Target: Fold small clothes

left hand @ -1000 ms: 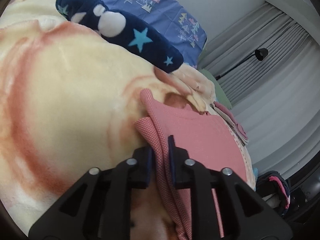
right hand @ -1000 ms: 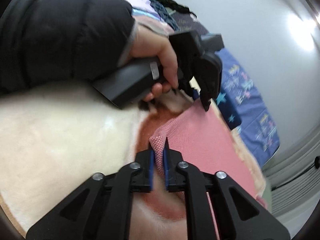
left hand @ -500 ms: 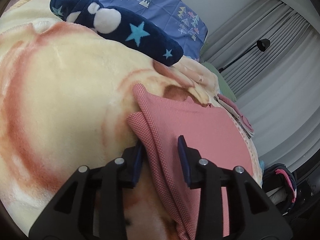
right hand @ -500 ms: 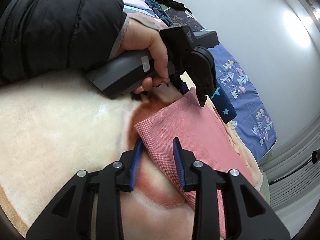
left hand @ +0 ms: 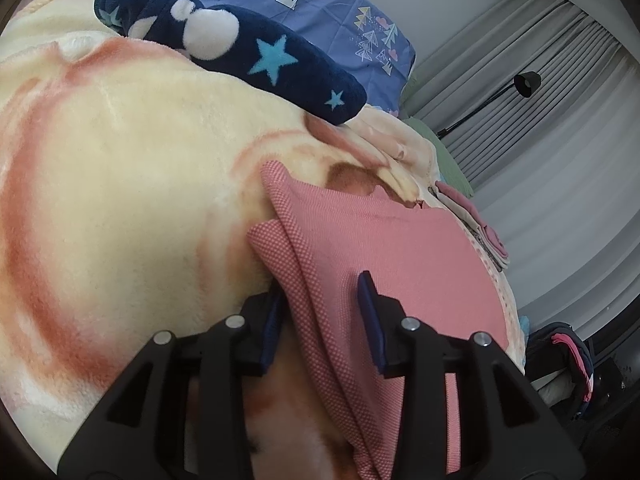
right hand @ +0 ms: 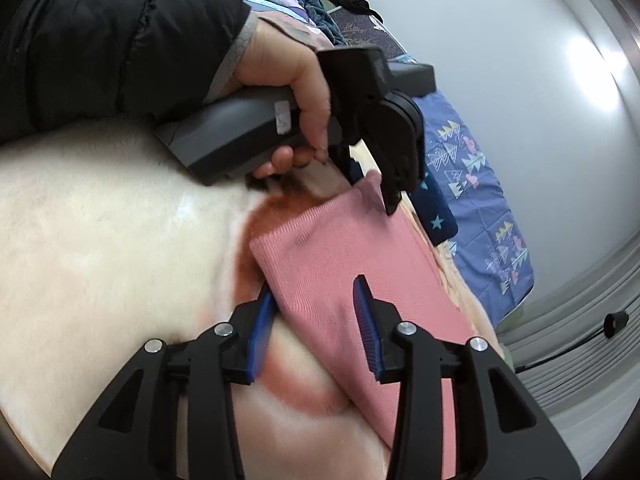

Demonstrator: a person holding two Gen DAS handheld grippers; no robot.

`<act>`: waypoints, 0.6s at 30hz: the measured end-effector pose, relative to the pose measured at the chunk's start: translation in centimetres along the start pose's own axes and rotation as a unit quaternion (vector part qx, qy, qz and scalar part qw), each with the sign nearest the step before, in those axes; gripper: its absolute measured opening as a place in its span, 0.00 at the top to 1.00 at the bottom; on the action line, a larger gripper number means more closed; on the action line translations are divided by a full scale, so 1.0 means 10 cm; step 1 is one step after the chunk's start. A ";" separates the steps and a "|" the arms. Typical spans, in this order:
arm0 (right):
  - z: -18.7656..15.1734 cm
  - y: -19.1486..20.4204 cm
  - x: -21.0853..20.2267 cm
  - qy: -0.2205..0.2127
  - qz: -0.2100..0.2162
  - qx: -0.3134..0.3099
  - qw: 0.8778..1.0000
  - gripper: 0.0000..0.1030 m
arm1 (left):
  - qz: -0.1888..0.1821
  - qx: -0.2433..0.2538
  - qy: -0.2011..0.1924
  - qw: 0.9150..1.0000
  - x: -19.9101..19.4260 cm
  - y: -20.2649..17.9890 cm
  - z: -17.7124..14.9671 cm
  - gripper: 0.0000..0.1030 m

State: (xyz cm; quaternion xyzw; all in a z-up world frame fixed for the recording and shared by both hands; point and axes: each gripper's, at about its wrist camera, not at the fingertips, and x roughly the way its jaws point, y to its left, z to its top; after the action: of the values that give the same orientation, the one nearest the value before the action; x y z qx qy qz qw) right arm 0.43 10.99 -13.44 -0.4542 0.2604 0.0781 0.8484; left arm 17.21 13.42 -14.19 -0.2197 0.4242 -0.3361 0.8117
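We find the cream blanket [left hand: 120,184] filling the left of both frames. The pink cloth [left hand: 400,248], folded, runs lengthwise toward upper right. Left tongs [left hand: 320,320] and right tongs [right hand: 316,328] both stand open, straddling its near edge.

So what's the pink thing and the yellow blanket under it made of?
The pink cloth looks like thin knit fabric, matte: a tiny dotted weave shows and it folds softly. The blanket looks like plush fleece, since its surface is fuzzy with a faint sheen. The exact fibres can't be told.
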 end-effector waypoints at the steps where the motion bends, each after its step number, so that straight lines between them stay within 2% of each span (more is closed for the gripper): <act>1: 0.02 0.02 0.01 -0.001 -0.001 -0.001 1.000 0.62 | 0.000 0.001 0.000 1.000 0.00 0.00 0.00 0.63; 10: 0.19 0.00 0.18 0.002 -0.010 0.017 1.000 0.62 | -0.004 0.005 0.006 1.000 0.04 -0.01 0.01 0.58; 18: 0.17 -0.03 0.20 -0.003 -0.017 0.021 1.000 0.62 | -0.026 0.000 0.001 1.000 0.05 0.00 0.03 0.51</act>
State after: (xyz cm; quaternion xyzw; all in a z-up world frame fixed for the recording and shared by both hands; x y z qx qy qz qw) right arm 2.86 12.02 -13.45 -0.4404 0.2515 0.0592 0.8598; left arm 17.64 13.08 -14.28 -0.2307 0.4191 -0.3569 0.8023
